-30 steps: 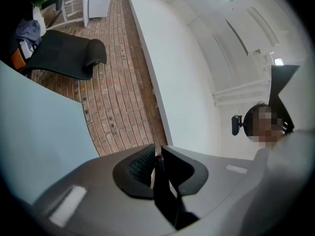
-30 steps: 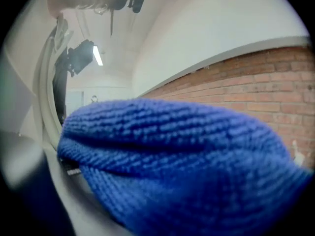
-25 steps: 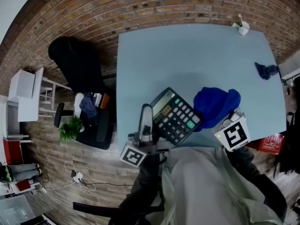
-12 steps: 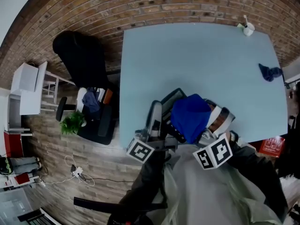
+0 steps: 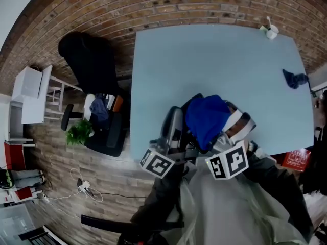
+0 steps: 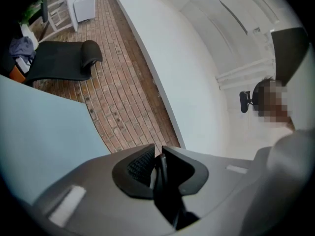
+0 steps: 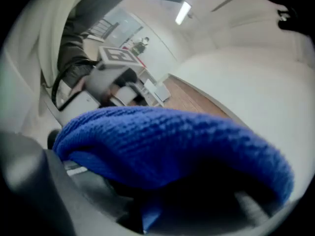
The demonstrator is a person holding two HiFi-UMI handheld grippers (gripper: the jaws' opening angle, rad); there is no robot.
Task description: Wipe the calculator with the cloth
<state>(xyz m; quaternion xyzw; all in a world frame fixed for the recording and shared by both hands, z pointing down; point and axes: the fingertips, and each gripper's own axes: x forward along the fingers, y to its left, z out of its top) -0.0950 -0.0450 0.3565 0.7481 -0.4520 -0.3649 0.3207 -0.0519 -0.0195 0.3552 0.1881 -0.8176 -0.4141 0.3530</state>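
Head view: we saw cloth covering calculator beside left gripper tips | left gripper view alone: jaws clamped calculator's edge, having just eased slightly | right gripper view alone: right gripper grasped bunched cloth.

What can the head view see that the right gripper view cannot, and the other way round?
Only the head view shows the light blue table, a white cup at its far corner, a small dark cloth near its right edge, and a black chair on the brick floor. Only the right gripper view shows a ceiling light and pale walls. Both show the blue cloth gripped by the right gripper, and the marker cube on the left gripper.
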